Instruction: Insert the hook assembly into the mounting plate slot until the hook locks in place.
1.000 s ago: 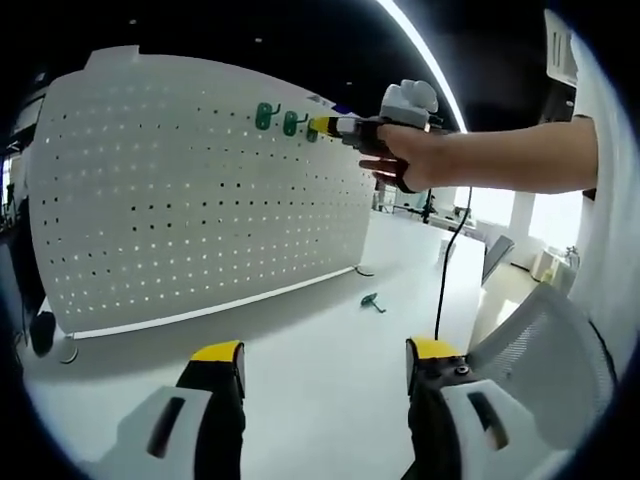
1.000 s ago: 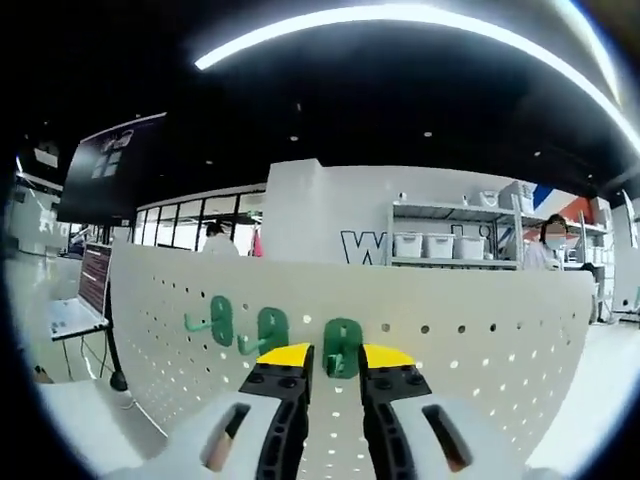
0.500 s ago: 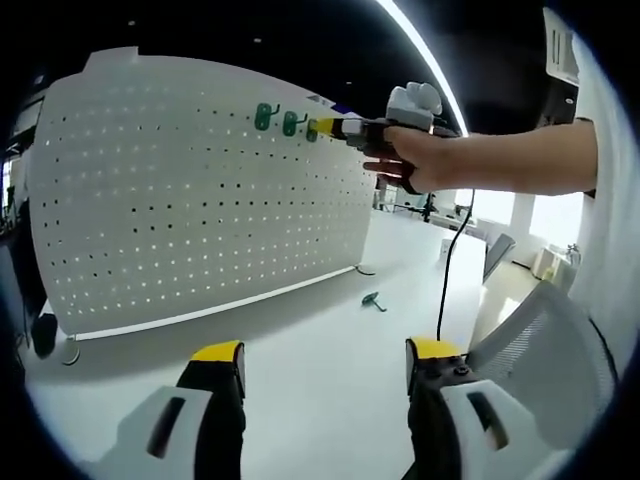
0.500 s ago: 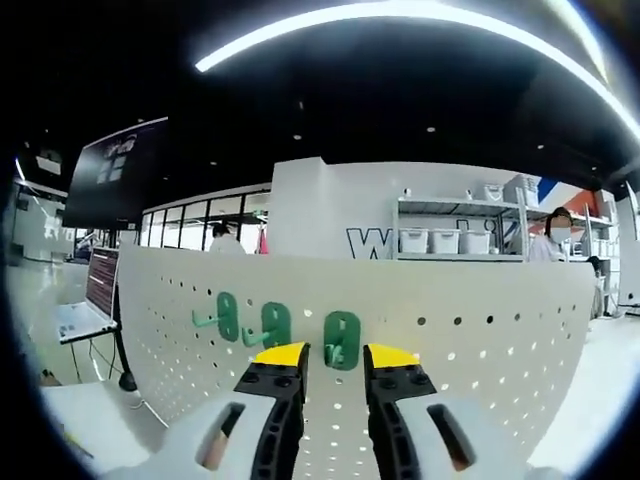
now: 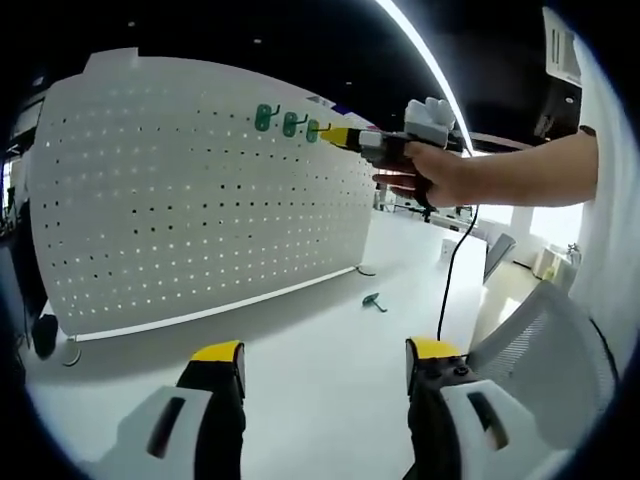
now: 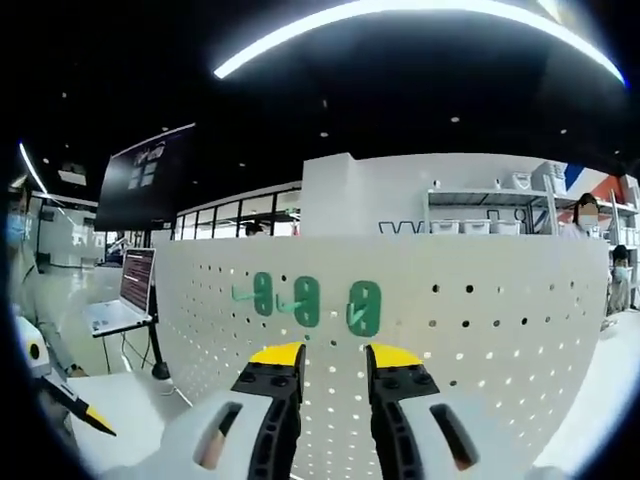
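A white pegboard (image 5: 200, 200) stands upright on the table. Three green hooks hang in a row near its top edge (image 5: 290, 124). In the right gripper view the same hooks sit just above my jaws, the rightmost hook (image 6: 364, 307) fixed on the pegboard (image 6: 480, 330). My right gripper (image 6: 334, 355) is open, a little back from that hook, with nothing between its jaws. A hand holds this right gripper (image 5: 345, 137) up by the hooks. A loose green hook (image 5: 373, 300) lies on the table. My left gripper (image 5: 325, 355) stays low over the table, open and holding nothing.
The white table (image 5: 320, 330) stretches in front of the board. A black cable (image 5: 443, 270) hangs from the right gripper. A mesh chair back (image 5: 540, 340) is at the right. A laptop (image 6: 115, 305) stands beyond the board's left end, shelves (image 6: 480, 205) behind.
The right gripper has let go of the rightmost hook and drawn back from the board; the hook stays on the pegboard. The left gripper has not moved.
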`<state>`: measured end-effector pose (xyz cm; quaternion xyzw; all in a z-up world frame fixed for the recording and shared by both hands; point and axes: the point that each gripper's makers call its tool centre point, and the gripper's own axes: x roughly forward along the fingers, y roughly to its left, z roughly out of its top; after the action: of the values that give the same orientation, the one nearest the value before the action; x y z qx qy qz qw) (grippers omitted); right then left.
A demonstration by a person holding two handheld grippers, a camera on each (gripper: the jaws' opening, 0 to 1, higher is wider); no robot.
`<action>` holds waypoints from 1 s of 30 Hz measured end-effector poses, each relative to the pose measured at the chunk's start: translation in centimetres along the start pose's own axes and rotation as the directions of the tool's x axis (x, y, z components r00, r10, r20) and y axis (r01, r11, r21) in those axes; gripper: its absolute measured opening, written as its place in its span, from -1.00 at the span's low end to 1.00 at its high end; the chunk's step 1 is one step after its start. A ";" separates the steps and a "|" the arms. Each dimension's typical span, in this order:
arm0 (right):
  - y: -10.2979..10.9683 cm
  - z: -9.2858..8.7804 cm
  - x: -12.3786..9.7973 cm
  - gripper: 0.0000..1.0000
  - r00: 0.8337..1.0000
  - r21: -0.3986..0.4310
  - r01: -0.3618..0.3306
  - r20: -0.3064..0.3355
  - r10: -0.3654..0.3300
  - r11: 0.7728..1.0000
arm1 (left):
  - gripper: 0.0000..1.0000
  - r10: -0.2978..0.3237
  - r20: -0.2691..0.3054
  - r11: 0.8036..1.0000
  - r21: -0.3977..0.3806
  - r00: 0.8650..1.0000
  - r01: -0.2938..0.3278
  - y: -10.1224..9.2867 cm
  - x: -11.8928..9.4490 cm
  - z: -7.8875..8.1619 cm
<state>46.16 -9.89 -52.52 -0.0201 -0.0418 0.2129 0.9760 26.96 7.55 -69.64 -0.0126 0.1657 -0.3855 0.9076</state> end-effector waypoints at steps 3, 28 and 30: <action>0.1 0.2 -0.2 -0.54 1.000 -0.004 -0.009 0.004 0.009 1.000 | 0.34 0.003 0.003 1.000 0.000 1.000 -0.003 0.0 -0.1 0.1; 3.9 -4.2 -6.2 -0.30 0.983 -0.072 -0.156 -0.105 0.148 0.985 | 0.35 0.000 0.001 1.000 0.000 1.000 0.000 0.0 0.0 -0.1; 4.1 -4.7 -6.7 -0.29 0.981 -0.083 -0.161 -0.119 0.151 0.983 | 0.35 -0.002 -0.001 1.000 0.000 1.000 0.002 0.0 0.0 -0.1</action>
<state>38.81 -9.04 -57.89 -0.0803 0.0051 0.2850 0.9551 26.92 7.53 -69.78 -0.0127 0.1662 -0.3863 0.9072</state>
